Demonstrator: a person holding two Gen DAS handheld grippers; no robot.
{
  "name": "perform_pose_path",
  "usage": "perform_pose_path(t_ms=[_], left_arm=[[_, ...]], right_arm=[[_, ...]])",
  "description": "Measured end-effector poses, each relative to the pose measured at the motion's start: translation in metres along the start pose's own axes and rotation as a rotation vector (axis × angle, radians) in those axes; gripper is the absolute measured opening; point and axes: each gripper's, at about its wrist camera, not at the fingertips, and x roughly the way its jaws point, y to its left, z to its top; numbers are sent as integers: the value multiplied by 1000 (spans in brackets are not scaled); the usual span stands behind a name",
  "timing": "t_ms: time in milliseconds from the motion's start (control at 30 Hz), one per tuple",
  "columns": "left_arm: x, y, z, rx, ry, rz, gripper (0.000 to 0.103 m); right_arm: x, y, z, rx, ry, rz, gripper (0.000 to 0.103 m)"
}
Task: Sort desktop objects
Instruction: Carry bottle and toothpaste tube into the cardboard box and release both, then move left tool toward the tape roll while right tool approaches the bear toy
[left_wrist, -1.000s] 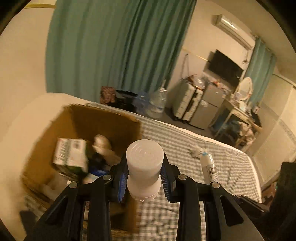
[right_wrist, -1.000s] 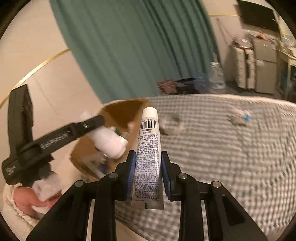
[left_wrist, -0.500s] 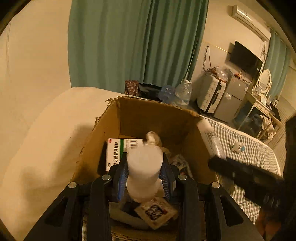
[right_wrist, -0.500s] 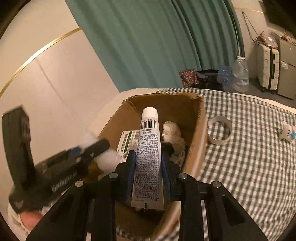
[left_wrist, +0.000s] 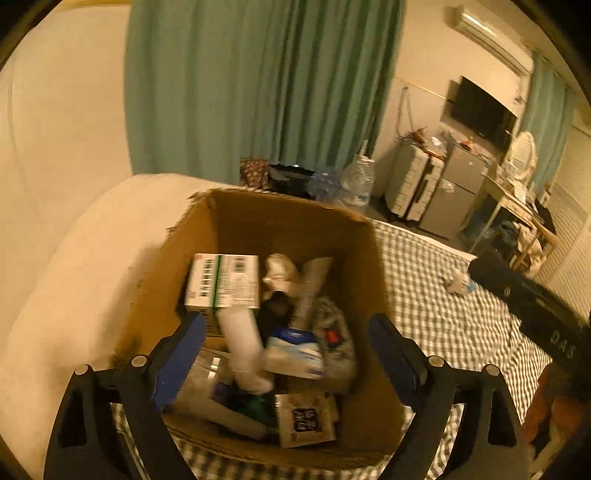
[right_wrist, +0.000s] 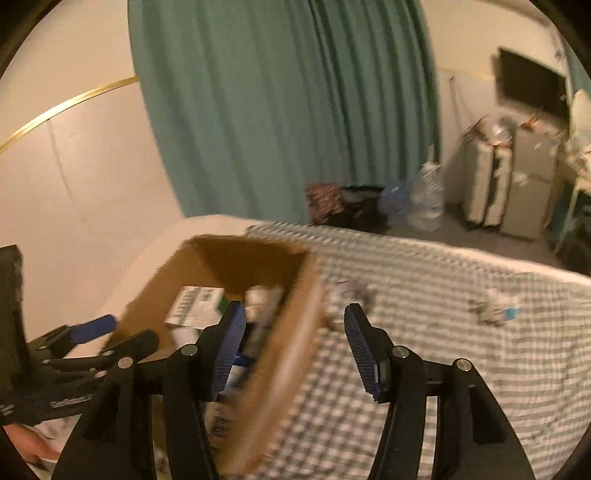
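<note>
My left gripper (left_wrist: 284, 354) opening over cardboard box (left_wrist: 373, 266), white bottle (left_wrist: 243, 347) loose inside, right gripper (right_wrist: 295, 347) opening, empty.

Bottle (left_wrist: 243, 347) and tube (left_wrist: 308, 295) now in box (left_wrist: 369, 295).

The left gripper (left_wrist: 288, 350) tilts downward, its jaws opening wide with nothing pressed between the blue pads. The right gripper (right_wrist: 295, 347) also tilts downward, jaws opening and gripping nothing, just beside the left.
</note>
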Motion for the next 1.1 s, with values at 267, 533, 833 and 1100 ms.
perform_pose_path(t_ms=[267,533,833,1100], left_arm=[[-21,-90,-8,66,-32,-29,100],[-7,-174,-26,110,-19,-37,103],[71,-212,-51,74,97,47,103],[161,-202,-48,28,177,148,103]], right_arm=[[-65,-64,-5,24,-91,-128,69],[-90,-136,-30,93,-108,-216,90],[-58,-207,-82,194,-32,-266,92],[2,-251,-94,250,46,-249,92]])
